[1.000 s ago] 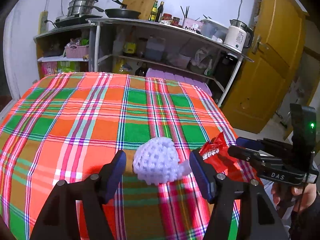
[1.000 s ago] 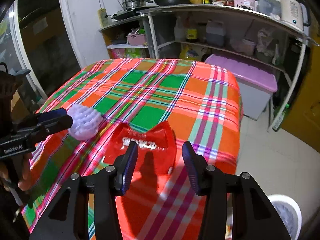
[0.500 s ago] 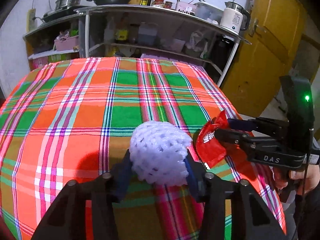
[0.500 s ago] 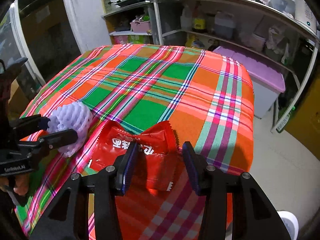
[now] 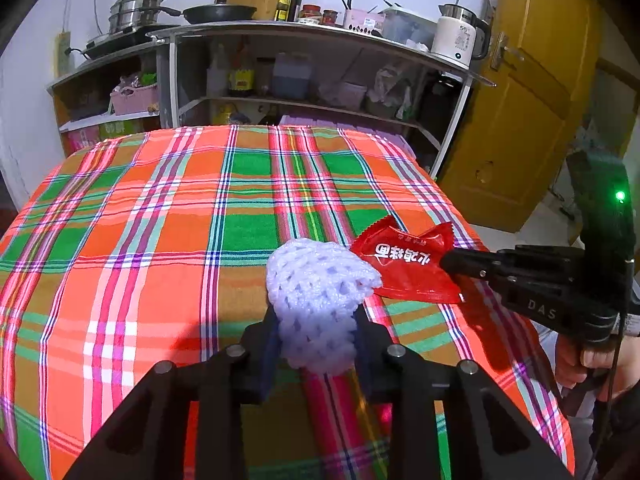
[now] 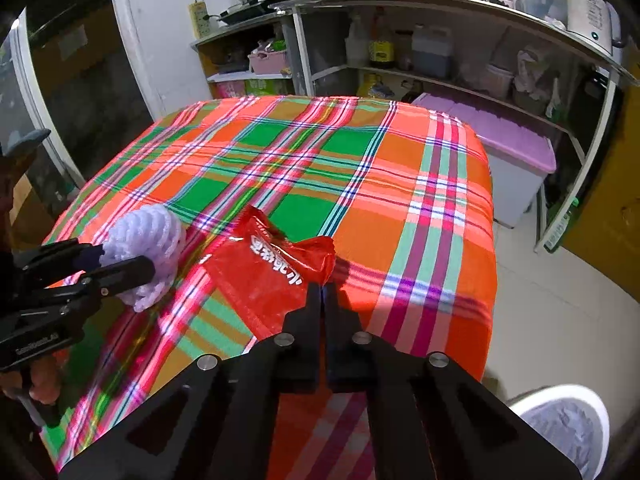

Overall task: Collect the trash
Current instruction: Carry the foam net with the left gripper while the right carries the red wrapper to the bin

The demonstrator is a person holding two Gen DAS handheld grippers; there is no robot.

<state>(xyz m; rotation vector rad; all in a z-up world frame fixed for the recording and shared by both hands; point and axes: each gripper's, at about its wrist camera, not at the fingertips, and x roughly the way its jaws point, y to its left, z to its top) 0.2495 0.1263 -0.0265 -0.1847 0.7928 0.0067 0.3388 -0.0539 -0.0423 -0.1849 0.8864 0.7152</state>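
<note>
1. Your left gripper (image 5: 316,332) is clamped on the pale lilac foam mesh fruit sleeve (image 5: 320,300); both pads press into its lower half, and its rounded top bulges out past the fingertips.
2. In the right wrist view, that same left gripper (image 6: 120,264) comes in from the left edge with the foam sleeve (image 6: 146,248) pinched between its black fingers, lifted off the cloth.
3. Your right gripper (image 6: 323,292) has its fingers drawn together on the near corner of the crinkled red foil snack wrapper with white lettering (image 6: 268,268); the wrapper fans out ahead and to the left of the tips.
4. From the left wrist view, the right gripper (image 5: 450,264) reaches in from the right, and the red wrapper (image 5: 408,264) sits just right of the foam sleeve, nearly touching it.
5. Beneath both claws lies the orange, green and pink plaid tablecloth (image 5: 160,220), spreading well ahead of you.
6. Below and right of your right claw, on the floor past the table's edge, is a white round bin with a pale liner (image 6: 568,424).
7. Far ahead stands a metal shelving unit (image 5: 320,36) holding a black frying pan (image 5: 224,12) and a white electric kettle (image 5: 456,40).
</note>
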